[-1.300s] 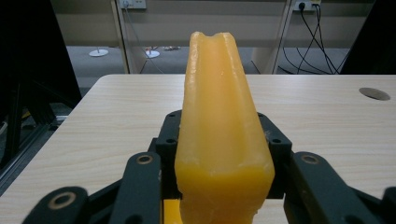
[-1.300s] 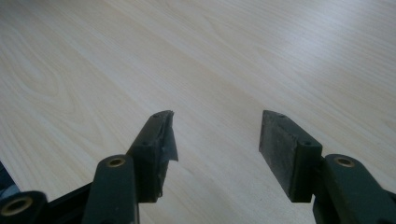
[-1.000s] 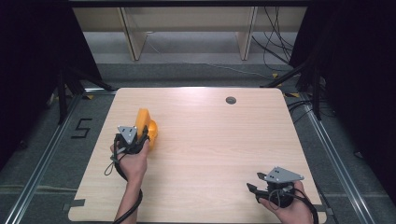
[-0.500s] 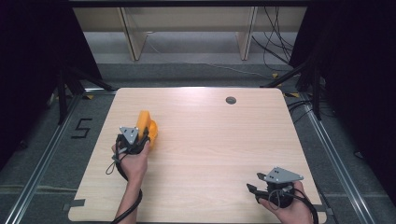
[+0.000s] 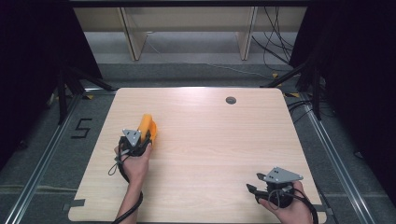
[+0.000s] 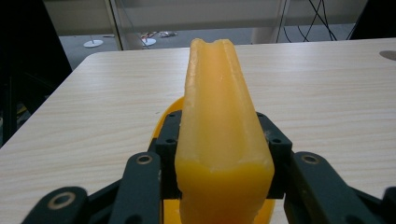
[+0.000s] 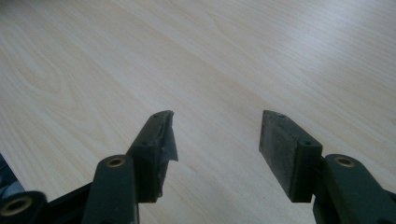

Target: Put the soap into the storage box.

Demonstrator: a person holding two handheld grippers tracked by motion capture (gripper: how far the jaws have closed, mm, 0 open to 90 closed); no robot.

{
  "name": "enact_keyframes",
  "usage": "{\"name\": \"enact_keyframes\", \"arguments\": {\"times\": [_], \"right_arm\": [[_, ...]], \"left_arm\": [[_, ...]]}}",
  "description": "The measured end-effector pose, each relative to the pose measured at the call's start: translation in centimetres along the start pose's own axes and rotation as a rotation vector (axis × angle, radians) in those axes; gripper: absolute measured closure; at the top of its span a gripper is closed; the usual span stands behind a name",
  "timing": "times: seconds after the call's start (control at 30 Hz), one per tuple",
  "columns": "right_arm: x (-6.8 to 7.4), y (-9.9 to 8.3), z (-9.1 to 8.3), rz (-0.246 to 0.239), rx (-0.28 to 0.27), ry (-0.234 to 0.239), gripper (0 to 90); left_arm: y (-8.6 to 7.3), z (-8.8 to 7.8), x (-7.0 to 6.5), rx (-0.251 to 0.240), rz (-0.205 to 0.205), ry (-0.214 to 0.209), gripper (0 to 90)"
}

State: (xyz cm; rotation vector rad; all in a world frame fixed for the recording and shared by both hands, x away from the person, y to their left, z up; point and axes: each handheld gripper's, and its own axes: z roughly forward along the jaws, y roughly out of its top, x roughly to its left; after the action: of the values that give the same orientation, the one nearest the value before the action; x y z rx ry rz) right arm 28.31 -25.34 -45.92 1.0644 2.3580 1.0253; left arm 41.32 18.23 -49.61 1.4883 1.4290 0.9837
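Yellow-orange moulded piece (image 6: 219, 135) sits clamped between the left gripper (image 5: 138, 140) jaws, on the left half of the table (image 5: 210, 140), well in from its left edge (the far end is notched, and part of it touches the wood beneath). Bare wood stretches broadly to the right and toward the far edge, where a small dark round hole (image 5: 230, 100) lies. Right gripper (image 7: 215, 135) rests near the table's near right corner, jaws spread wide over bare wood, gripping nothing.
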Motion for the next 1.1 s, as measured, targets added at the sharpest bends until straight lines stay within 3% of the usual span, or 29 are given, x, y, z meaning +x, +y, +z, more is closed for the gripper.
{"name": "enact_keyframes", "arguments": {"times": [0.23, 0.43, 0.7, 0.9, 0.97, 1.03, 1.1], "right_arm": [[0.0, 0.0, 0.0, -0.004, -0.003, 0.003, 44.6], [0.1, 0.0, 0.0, -0.001, -0.003, 0.008, 44.5], [0.1, 0.0, 0.0, -0.005, -0.001, 0.004, 44.4], [0.1, 0.0, 0.0, -0.001, -0.002, 0.008, 44.4], [0.1, 0.0, 0.0, -0.001, -0.002, 0.005, 44.4], [0.1, 0.0, 0.0, 0.000, -0.006, 0.005, 44.4], [0.1, 0.0, -0.1, -0.001, -0.009, 0.003, 44.4]], "left_arm": [[-0.1, 0.0, -0.1, 0.001, 0.013, -0.002, 59.0], [0.7, -0.5, 0.5, 0.021, -0.014, -0.028, 39.1], [1.6, -2.3, 0.8, 0.027, -0.025, -0.051, 27.1], [1.8, -5.0, 1.0, 0.035, -0.058, -0.067, 24.8], [1.4, -6.3, 0.8, 0.044, -0.047, -0.061, 24.6], [0.7, -7.5, 0.7, 0.039, -0.061, -0.073, 24.5], [-0.2, -8.9, 0.6, 0.060, -0.077, -0.108, 24.6]]}}
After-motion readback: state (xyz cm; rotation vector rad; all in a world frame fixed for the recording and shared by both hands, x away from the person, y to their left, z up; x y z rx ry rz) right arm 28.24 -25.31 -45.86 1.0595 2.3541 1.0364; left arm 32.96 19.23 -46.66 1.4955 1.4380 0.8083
